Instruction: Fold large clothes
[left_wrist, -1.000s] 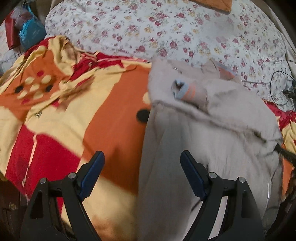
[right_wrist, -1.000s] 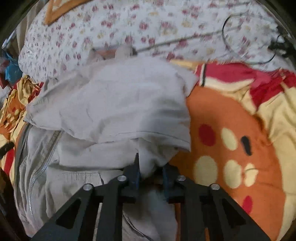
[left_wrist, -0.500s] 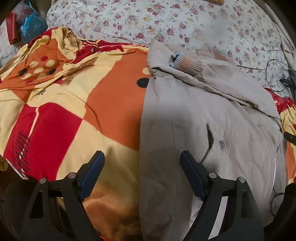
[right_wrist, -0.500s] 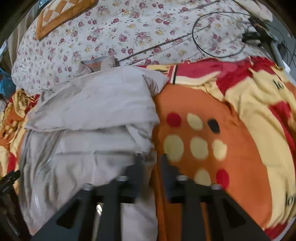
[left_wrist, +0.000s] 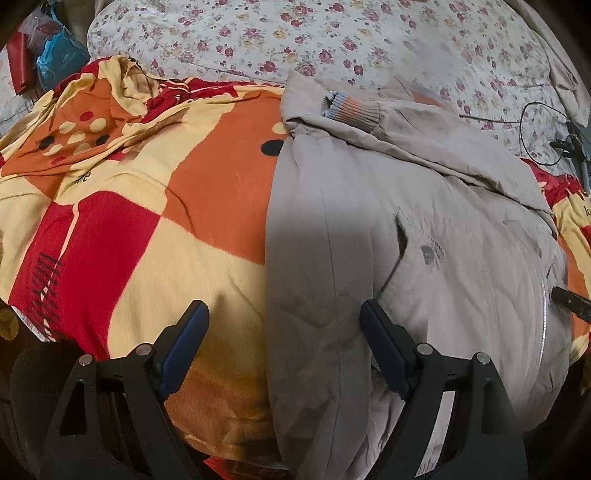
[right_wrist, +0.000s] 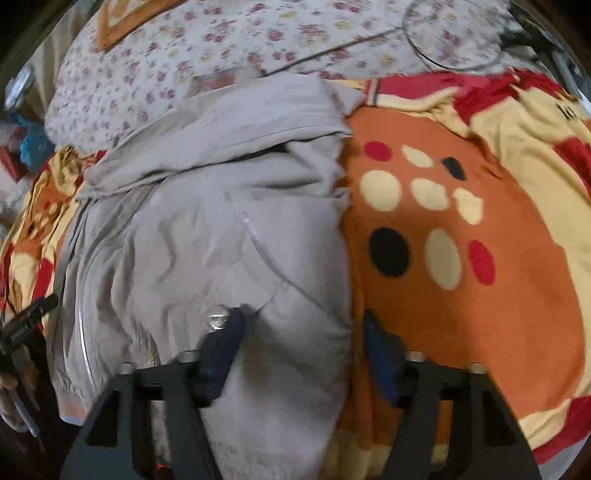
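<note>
Two grippers are tilting steeply down over a bed. The left gripper (left_wrist: 282, 325) is hovering with jaws wide apart and empty, straddling the left edge of one beige zip jacket (left_wrist: 424, 240). The right gripper (right_wrist: 303, 328) is straddling its right edge; its jaws, half apart after opening and easing back, are gripping nothing. An orange-and-red patterned blanket (right_wrist: 461, 221) is lying bare on both sides.
</note>
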